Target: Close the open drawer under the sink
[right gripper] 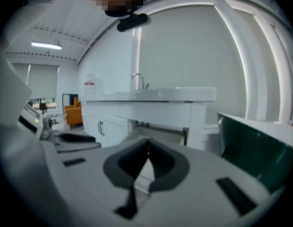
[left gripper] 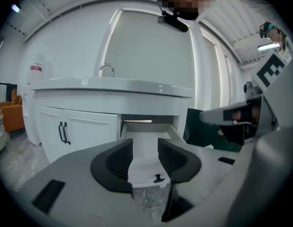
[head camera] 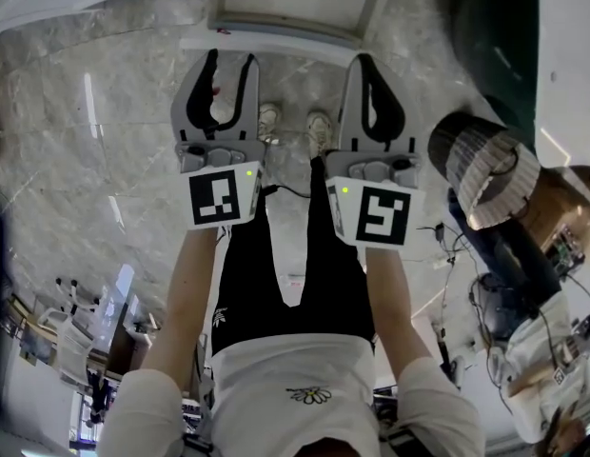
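Marble floor (head camera: pixel 105 160) is filling most of the head view, pale grey with veining. The person is standing on it, shoes (head camera: pixel 268 120) pointing toward the cabinet.

White sink cabinet (left gripper: pixel 90 117) is running across the left gripper view under a white countertop (left gripper: pixel 113 85). Two cabinet doors are sitting at its left, with paired black door handles (left gripper: pixel 63 132).

Drawer (left gripper: pixel 146 167) is standing open, pulled out of the cabinet just right of those doors, under the countertop. In the head view the drawer (head camera: pixel 276 29) is lying at the top edge, just ahead of both gripper tips. In the right gripper view the drawer (right gripper: pixel 158 136) is showing left of the cabinet's end post.

Dark green panel (right gripper: pixel 250 145) is standing to the right of the cabinet, apart from it.

Left gripper (head camera: pixel 230 57) is pointing at the drawer. Seen along the left gripper (left gripper: pixel 145 148), the jaws are standing apart. The white drawer front is showing through the gap, beyond the pads and not pinched.

Right gripper (head camera: pixel 364 62) is hanging just beside the left one. In its own view the right gripper (right gripper: pixel 147 145) is holding its jaws together, tips meeting, with nothing between them.

Faucet (left gripper: pixel 107 69) is rising from the countertop.

Small black drawer handle (left gripper: pixel 159 178) is showing on the drawer front, low between the left jaws.
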{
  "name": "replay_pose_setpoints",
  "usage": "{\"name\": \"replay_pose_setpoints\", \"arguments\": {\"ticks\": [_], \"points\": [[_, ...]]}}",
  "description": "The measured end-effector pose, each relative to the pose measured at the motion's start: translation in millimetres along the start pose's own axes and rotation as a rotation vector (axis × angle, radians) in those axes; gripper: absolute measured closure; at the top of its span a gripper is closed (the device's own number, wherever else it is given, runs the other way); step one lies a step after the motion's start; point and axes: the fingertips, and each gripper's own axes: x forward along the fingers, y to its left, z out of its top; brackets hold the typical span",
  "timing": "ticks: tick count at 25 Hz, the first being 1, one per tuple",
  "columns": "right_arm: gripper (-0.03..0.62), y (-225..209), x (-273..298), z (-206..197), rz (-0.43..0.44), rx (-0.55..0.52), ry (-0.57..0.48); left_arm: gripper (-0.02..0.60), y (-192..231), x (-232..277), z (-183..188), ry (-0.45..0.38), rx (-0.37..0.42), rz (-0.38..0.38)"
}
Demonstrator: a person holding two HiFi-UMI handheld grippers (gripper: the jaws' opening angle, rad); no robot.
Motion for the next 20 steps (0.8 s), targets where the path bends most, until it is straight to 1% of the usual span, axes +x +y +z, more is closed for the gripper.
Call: {"name": "replay_pose_setpoints", "arguments": {"ticks": [2,4,6,8,10,15,18,20], "points": [[0.565,-1.4,0.5,-5.2,0.002,0.005,0.014,0.404,2.2,-0.6,-31.0,0.072,0.012,0.017],[0.565,-1.9,1.5,-8.1,0.0,0.015,0.019,0.379,2.3,2.1,-61.7,0.131,-0.006,0.023],[0.565,-0.3,1.8,-11.4,0.005,0.019,0.026,0.37,-0.8,6.4,-84.0,0.167,-0.038,0.019],[0.565,0.8,2.4,-16.5,0.016,0.017,0.036,0.368,-9.1,16.3,-99.2,0.184,-0.071,-0.003],[0.565,1.4,2.0,-21.9,0.024,0.014,0.045,0.368,-18.3,28.9,-109.9,0.198,-0.094,-0.017],[0.565,-0.1,-0.9,-32.6,0.031,0.022,0.07,0.368,-29.1,59.4,-123.3,0.236,-0.114,-0.008],[0.565,-1.4,-0.1,-36.0,0.031,0.026,0.073,0.368,-39.2,76.6,-134.9,0.255,-0.126,-0.058],[0.565,-1.9,0.7,-36.9,0.03,0.028,0.073,0.368,-43.8,84.9,-139.7,0.267,-0.128,-0.075]]}}
